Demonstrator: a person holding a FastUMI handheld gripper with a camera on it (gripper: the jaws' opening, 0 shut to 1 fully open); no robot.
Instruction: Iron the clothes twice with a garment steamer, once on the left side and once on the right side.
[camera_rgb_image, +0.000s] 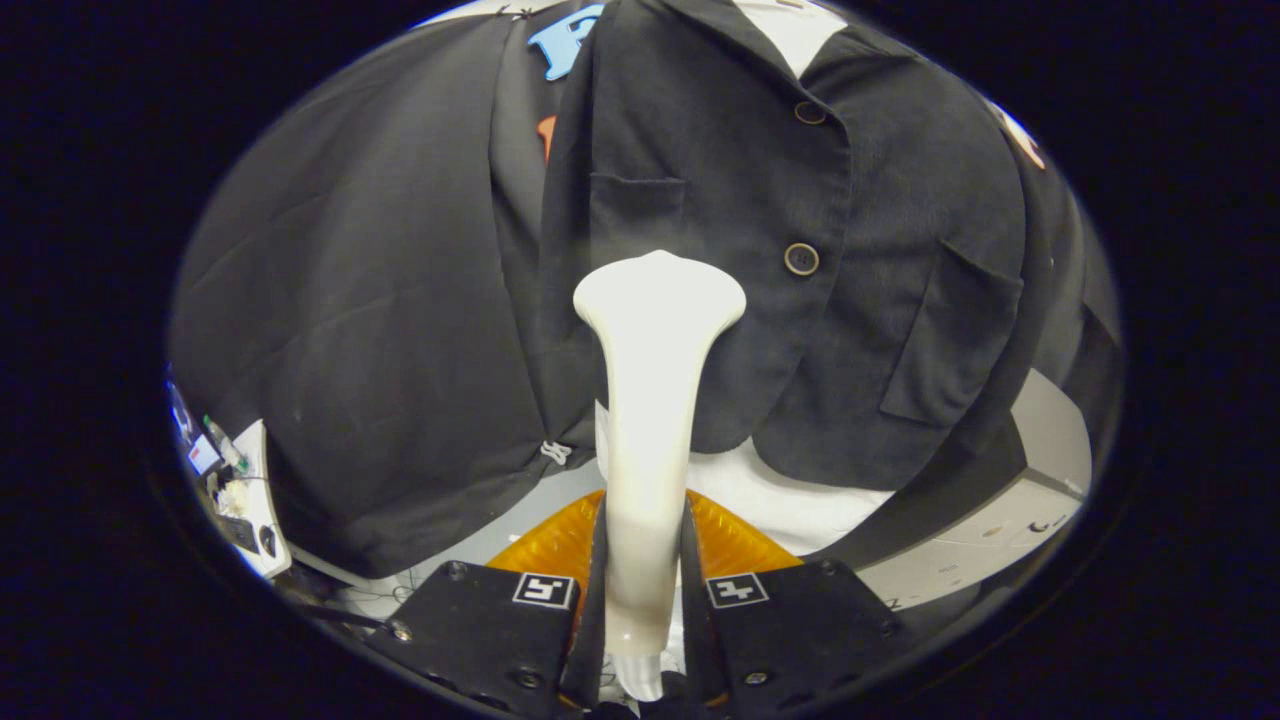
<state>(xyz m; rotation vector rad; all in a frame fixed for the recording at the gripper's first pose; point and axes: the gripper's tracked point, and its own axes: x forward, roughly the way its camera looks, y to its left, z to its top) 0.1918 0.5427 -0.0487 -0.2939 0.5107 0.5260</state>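
A: What is the hand-held gripper (645, 590) doing?

B: It is clamped on the steamer (655, 400). Both fingers press against the lower part of its white handle, one on each side, and the handle runs straight up between them.

A: And the head of the steamer?

B: It flares out wide at the top, well beyond the fingertips, and sits in front of the jacket (740, 250), low on the front panel that carries the chest pocket (635, 215). A faint haze shows just above the head. I cannot tell if the head touches the cloth.

A: Where does the jacket hang?

B: It hangs upright straight ahead, dark, with its front closed. Two buttons (801, 259) run down its middle, just beside the steamer head on the other side from the chest pocket. A larger patch pocket (950, 340) lies on the far panel, lower down.

A: Anything under it?

B: Below the hem is a white surface (790, 505), and an orange ribbed thing (545, 545) lies just ahead of the fingers, behind the handle. Off to one side, beyond the dark cloth wall (370, 300), a small cluttered white stand (250, 500) shows.
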